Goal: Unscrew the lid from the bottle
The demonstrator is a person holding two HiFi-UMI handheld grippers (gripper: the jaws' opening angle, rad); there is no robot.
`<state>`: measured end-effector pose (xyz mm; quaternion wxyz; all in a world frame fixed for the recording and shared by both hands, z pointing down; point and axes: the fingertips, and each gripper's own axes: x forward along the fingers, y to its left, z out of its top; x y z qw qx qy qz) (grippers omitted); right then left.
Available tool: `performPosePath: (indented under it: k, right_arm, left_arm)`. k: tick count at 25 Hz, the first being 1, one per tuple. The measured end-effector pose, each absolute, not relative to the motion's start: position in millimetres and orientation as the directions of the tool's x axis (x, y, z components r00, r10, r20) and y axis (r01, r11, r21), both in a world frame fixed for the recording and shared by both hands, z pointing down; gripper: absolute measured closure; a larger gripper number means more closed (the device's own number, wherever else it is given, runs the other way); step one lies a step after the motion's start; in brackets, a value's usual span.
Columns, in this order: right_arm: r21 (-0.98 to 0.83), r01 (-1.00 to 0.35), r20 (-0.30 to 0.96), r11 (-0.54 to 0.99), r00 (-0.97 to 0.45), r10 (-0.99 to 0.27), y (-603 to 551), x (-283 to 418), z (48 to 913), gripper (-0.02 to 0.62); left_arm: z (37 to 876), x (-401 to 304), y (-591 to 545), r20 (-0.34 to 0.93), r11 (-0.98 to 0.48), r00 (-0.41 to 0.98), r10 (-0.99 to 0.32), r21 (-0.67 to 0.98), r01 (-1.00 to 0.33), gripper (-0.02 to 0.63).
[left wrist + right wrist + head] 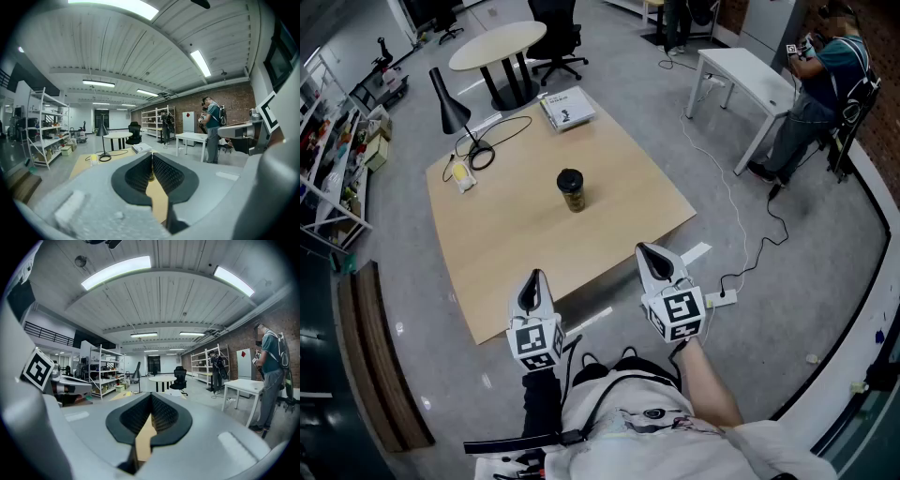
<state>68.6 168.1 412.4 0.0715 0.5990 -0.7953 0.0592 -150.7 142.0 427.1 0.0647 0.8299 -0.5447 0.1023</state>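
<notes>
Closed and empty, left gripper [534,279] and right gripper [650,253] poised short of table [516,239], bottle [573,197] untouched, lid [570,177] on: approach seemingly pending, needing opened jaws and forward reach.

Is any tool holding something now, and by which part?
Nothing is held. The left tool and right tool are shut, empty; the bottle stands untouched.

The worktop [516,246] is pale tan wood; the bottle [574,199] is dark amber with a black lid [569,178]. The left tool [533,277] and right tool [645,249] are grey with black-and-white square markers. The lamp [448,99] is black.
</notes>
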Motion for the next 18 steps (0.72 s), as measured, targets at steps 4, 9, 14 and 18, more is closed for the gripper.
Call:
performPosePath:
  k: [4, 9, 14, 18]
  right_arm:
    - [0.003, -0.957, 0.181, 0.29, -0.285, -0.941, 166.6, 75.3, 411.7, 0.595]
    - [-0.003, -0.951, 0.166, 0.309, -0.305, -0.938, 171.7, 78.5, 409.4, 0.595]
    - [-0.034, -0.94, 0.136, 0.34, -0.341, -0.93, 175.2, 83.2, 408.4, 0.594]
    - [-0.051, -0.931, 0.13, 0.362, -0.366, -0.921, 171.8, 82.3, 413.6, 0.594]
  left_arm:
    - [428.6, -141.9, 145.1, 0.239, -0.384, 0.372, -0.897, -0.006, -0.923, 0.595]
    - [432.1, -136.8, 154.1, 0.248, -0.382, 0.369, -0.896, -0.005, -0.924, 0.595]
    - [442.0, -116.6, 157.2, 0.264, -0.449, 0.435, -0.861, 0.009, -0.894, 0.519]
    - [462.1, -98.6, 151.9, 0.277, -0.54, 0.527, -0.804, 0.033, -0.841, 0.383]
